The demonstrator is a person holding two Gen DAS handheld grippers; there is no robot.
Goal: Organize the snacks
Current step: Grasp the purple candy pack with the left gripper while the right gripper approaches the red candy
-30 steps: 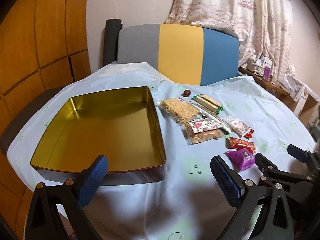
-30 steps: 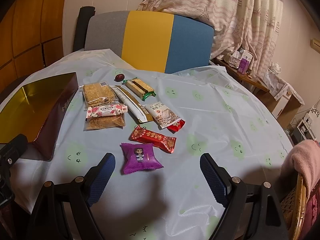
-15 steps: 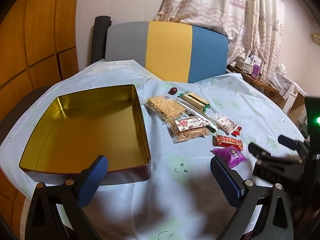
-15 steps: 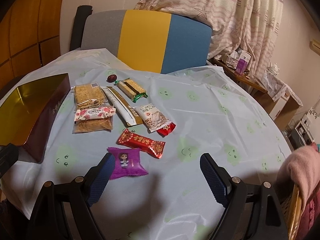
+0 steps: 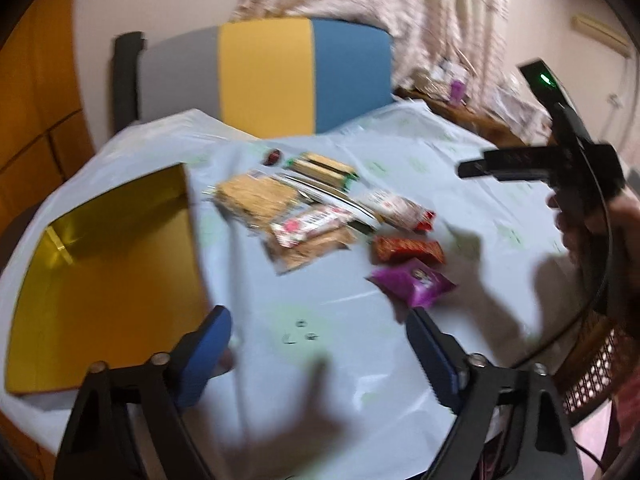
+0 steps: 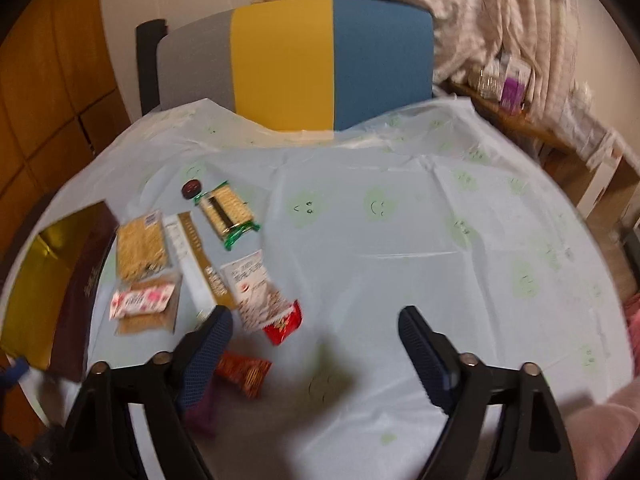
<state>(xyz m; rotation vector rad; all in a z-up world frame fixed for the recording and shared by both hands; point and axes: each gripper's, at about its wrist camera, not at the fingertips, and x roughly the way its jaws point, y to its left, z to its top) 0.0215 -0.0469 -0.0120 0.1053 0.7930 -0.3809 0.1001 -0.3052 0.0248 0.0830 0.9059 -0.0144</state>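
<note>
My left jaws (image 5: 318, 354) stand wide apart with nothing between them, above bare light-blue cloth on the bench (image 5: 400, 148). My right jaws (image 6: 316, 350) gape just as wide, also empty. Both views are smeared with blur, so no wrapper print is readable.

In the right view my left-hand finger (image 6: 204, 360) hides most of the purple packet (image 6: 202, 412) and one end of the red packet (image 6: 244, 372). In the left view the purple packet (image 5: 412, 282) lies just ahead of my right-hand finger, the red one (image 5: 408, 250) just beyond it, long axis across the view.

The gold tin (image 5: 104, 276) sits open at the left, cut off by the frame. The long gold stick (image 6: 200, 260) points away from me. Farthest off lies a small dark round sweet (image 6: 191, 188).
</note>
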